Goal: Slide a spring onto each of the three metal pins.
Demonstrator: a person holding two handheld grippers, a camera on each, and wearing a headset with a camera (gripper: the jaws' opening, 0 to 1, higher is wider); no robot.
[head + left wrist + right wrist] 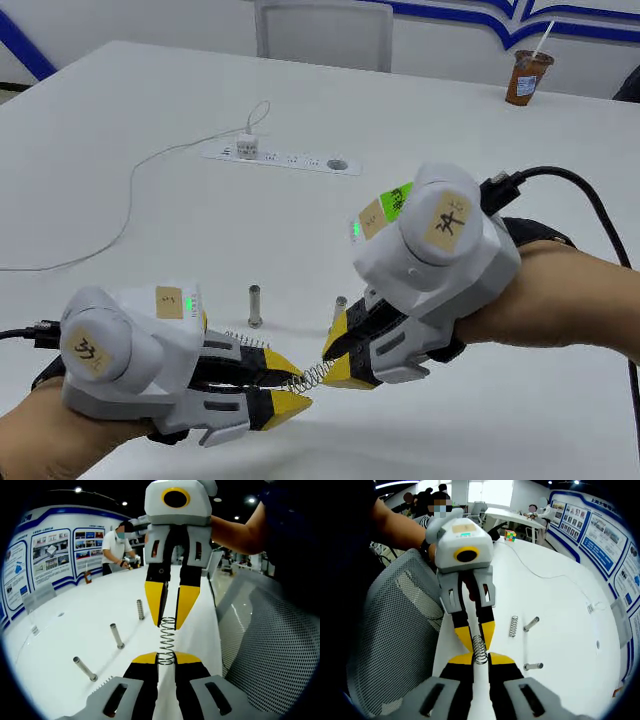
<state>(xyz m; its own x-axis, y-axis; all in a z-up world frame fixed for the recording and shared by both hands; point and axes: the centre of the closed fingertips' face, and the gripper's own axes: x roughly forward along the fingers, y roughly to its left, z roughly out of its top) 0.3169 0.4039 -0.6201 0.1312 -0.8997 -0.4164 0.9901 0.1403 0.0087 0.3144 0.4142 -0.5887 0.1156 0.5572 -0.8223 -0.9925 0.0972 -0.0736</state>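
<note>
Currently, the left gripper and the right gripper each pinch one end of a spring, which is held between them over the white table. Three metal pins stand upright beyond it. A second spring lies beside one pin.

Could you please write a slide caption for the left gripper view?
The left gripper and right gripper hold one spring between them above the table, beside three pins.

Bright, even overhead light; soft shadows, fisheye bending, slightly blurred edges.
</note>
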